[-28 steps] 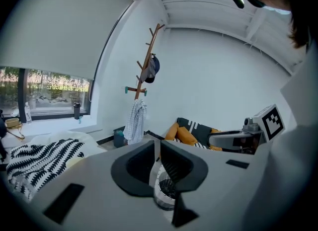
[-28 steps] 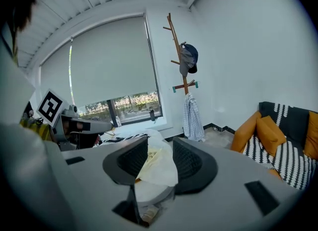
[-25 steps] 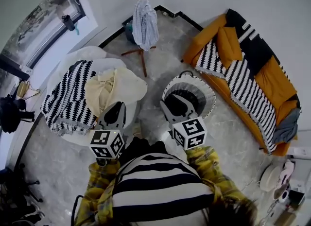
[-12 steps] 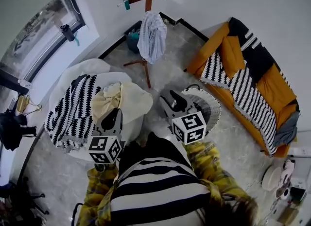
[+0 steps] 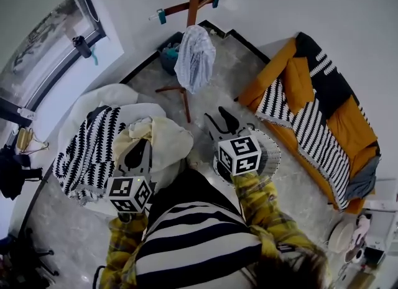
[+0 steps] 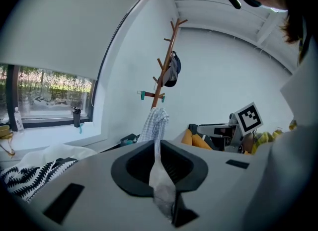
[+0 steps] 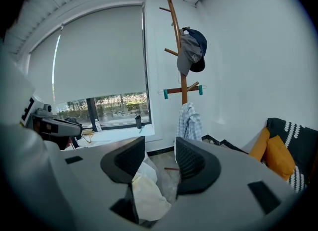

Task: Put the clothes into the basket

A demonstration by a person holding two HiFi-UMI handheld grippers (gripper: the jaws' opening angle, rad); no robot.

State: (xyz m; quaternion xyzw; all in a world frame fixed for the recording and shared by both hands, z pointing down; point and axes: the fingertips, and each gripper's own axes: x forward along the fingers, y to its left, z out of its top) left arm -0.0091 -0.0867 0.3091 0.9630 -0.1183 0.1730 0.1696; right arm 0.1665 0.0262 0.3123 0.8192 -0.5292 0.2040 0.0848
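Two tools, left tool (image 5: 139, 150) closed, empty, right tool (image 5: 219, 120) half wide, just opening, empty, one basket (image 5: 271, 157) at 4 o'clock, one shirt (image 5: 194, 58) on one rack (image 5: 193, 5) at 12, one clothes heap (image 5: 158, 138) at 9.

Your head camera looks steeply down over your chest, taking in the left gripper (image 5: 138, 151), the right gripper (image 5: 221, 123), the floor (image 5: 230, 64) and the sofa (image 5: 348, 120). Each gripper camera sits right behind its own jaws and faces nearly level across the room. All three views share the coat rack (image 5: 194, 8) and the window (image 5: 53, 39). Each gripper view also catches the other gripper at its edge.
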